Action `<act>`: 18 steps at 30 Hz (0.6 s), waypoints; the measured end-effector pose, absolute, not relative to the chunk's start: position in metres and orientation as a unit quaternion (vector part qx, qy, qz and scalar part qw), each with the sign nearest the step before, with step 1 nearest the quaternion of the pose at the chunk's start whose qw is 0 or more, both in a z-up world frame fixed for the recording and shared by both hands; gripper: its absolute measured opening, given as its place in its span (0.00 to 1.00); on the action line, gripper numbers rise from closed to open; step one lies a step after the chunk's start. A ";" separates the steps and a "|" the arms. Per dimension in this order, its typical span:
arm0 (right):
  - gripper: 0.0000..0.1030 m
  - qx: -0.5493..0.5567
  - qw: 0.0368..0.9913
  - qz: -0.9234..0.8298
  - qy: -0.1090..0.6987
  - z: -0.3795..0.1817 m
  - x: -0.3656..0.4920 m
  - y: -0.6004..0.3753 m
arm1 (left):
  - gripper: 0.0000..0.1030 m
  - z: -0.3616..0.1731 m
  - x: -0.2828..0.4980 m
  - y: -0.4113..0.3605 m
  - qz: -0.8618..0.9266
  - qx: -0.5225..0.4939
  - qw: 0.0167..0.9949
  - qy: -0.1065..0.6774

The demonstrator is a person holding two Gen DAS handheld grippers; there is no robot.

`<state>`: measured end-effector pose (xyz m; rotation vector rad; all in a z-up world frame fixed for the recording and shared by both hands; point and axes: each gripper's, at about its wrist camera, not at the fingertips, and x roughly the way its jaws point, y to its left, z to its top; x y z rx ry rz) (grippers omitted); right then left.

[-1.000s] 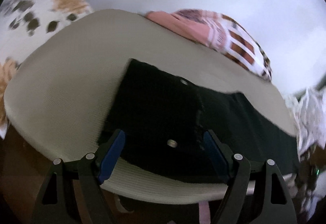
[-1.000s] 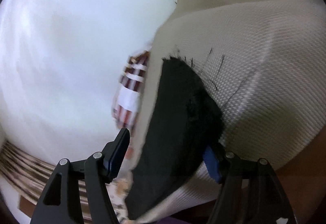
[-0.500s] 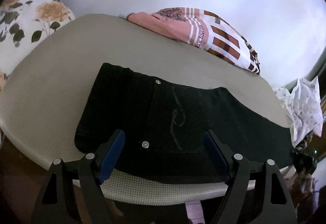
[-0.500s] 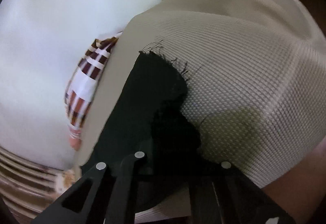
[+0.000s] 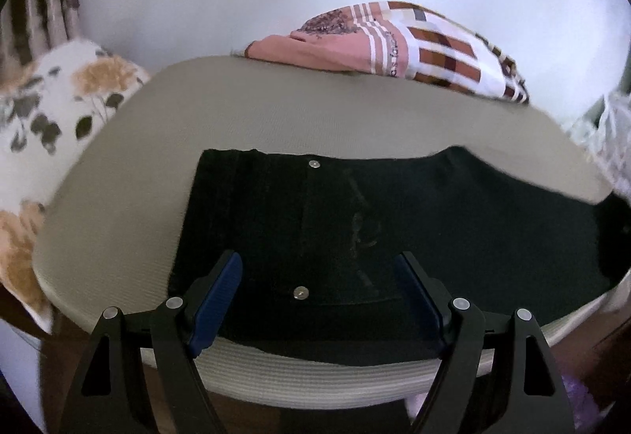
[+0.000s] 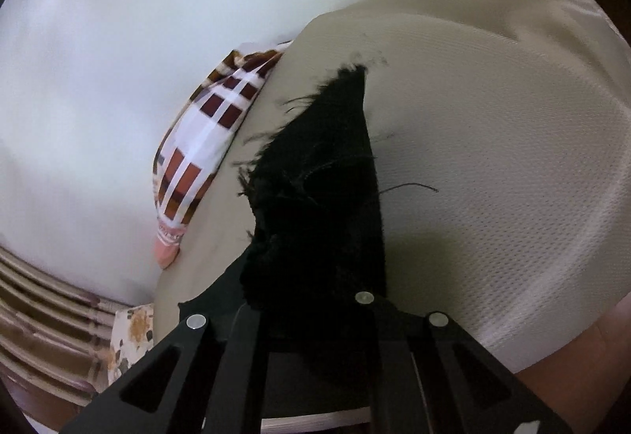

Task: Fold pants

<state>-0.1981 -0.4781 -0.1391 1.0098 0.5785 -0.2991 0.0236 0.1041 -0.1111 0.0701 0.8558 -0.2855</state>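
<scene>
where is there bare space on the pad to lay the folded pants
A bare strip of the beige textured pad runs between the black pants and the pink checked cloth at the far edge. Another lies left of the waistband, toward the floral pillow. The near edge is crowded: pants, the left hand-held gripper.

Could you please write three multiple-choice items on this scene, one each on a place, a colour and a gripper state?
1. Where does the pink and brown checked cloth lie?
A. on the beige textured mat's far edge
B. under the pants
C. in the left gripper

2. What colour are the frayed denim pants?
A. beige
B. black
C. pink

3. How does the right gripper stand?
A. open above the mat
B. shut on the pants' frayed end
C. out of view

Key: 1 A, it sits beyond the pants by the wall; 2 B, black in both views; 3 B, its fingers close on fabric, while the left gripper is open.
</scene>
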 end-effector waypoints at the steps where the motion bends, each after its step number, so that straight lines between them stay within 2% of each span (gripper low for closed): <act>1: 0.08 0.472 0.826 -0.139 0.275 -0.138 -0.194 -0.474 | 0.79 -0.112 0.023 0.103 -0.136 0.041 0.900 0.413; 18: 0.09 0.461 0.829 -0.109 0.299 -0.135 -0.170 -0.434 | 0.80 -0.120 0.024 0.105 -0.123 0.057 0.897 0.421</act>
